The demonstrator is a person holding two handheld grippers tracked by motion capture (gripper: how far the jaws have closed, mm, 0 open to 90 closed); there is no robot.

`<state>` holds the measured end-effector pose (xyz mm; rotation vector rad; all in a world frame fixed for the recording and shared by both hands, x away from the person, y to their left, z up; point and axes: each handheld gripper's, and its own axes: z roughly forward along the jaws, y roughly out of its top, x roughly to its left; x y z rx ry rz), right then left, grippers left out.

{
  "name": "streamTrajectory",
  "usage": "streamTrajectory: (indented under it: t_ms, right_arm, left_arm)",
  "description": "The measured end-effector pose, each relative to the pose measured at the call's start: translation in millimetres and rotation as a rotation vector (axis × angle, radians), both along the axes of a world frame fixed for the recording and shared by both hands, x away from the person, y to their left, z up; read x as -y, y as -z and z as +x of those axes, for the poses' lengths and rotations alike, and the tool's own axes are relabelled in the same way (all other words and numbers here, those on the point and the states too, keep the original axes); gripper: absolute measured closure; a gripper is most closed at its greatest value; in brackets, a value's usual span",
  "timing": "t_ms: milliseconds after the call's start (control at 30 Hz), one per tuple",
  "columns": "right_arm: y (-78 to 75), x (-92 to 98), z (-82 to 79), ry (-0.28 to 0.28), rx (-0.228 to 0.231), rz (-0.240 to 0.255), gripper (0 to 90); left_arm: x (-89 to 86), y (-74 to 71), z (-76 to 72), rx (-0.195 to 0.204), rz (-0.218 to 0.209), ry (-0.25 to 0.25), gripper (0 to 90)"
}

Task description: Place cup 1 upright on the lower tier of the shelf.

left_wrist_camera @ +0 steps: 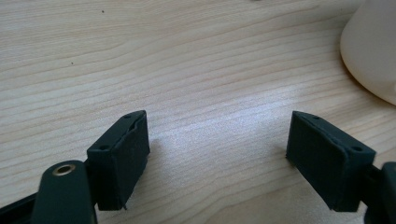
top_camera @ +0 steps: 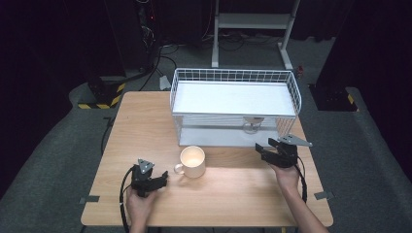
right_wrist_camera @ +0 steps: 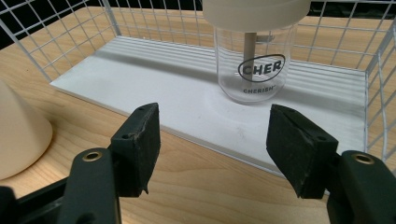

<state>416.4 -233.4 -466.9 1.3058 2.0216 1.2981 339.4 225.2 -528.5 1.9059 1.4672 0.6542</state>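
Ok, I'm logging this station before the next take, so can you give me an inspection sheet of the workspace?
Surface: wooden table, bare in front; two grey tape tabs at its front edge.
Job's things: cream mug upright, handle toward the left gripper; clear glass jar with a cream lid standing on the lower shelf of the white wire rack.
Clutter: nothing seen.
Grippers: left gripper open, nothing between its jaws, beside the mug; right gripper open, empty, pointed at the jar.
Cables: black cable trailing from the left gripper; another from the right.
Surroundings: grey carpet, white metal stand behind the table, black-and-yellow striped bases, dark background.
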Motion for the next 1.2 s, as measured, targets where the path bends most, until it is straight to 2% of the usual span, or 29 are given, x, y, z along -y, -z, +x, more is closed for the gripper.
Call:
streamTrajectory:
  t_ms: [300, 500, 800, 1200]
  right_arm:
    - [-0.3, 5.6, -11.8, 0.0, 0.013, -0.015, 35.3]
    - [1.1, 10.6, -22.4, -0.002, 0.025, 0.001, 35.2]
    - [9.4, 22.9, -38.1, 0.011, 0.015, 0.025, 35.1]
    - [14.4, 27.7, -48.4, 0.013, 0.02, 0.021, 34.8]
  left_arm:
    - [-0.2, -0.1, 0.1, -0.001, -0.001, 0.001, 21.3]
    - [0.0, 0.0, 0.0, 0.0, 0.0, 0.0, 21.3]
    - [0.0, 0.0, 0.0, 0.0, 0.0, 0.0, 21.3]
    - [0.0, 0.0, 0.0, 0.0, 0.0, 0.0, 21.3]
